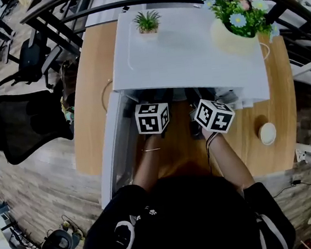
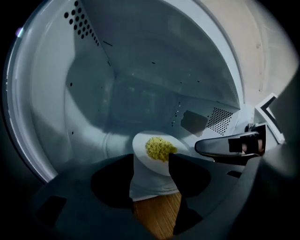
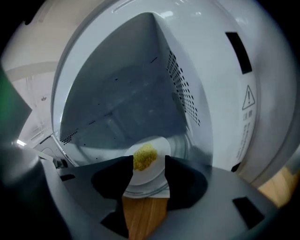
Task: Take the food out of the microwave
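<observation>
Food [image 2: 159, 147], a yellow heap on a white plate [image 2: 139, 146], sits on the floor of the open microwave [image 1: 186, 51], straight ahead of the left claw [image 2: 152, 159] and just beyond its tips. That claw's jaws stand wide apart and grip nothing; the plate only shows through the gap. The right claw [image 3: 147, 160] is likewise spread and empty, with the same plate ahead of it, and it sits off to the left claw's right. Both tilt down into the cavity side by side, probably so each can take one edge of the plate and bring it out level, keeping the heap from sliding. The door [image 1: 113, 153] stands swung out on the left claw's outer side.
</observation>
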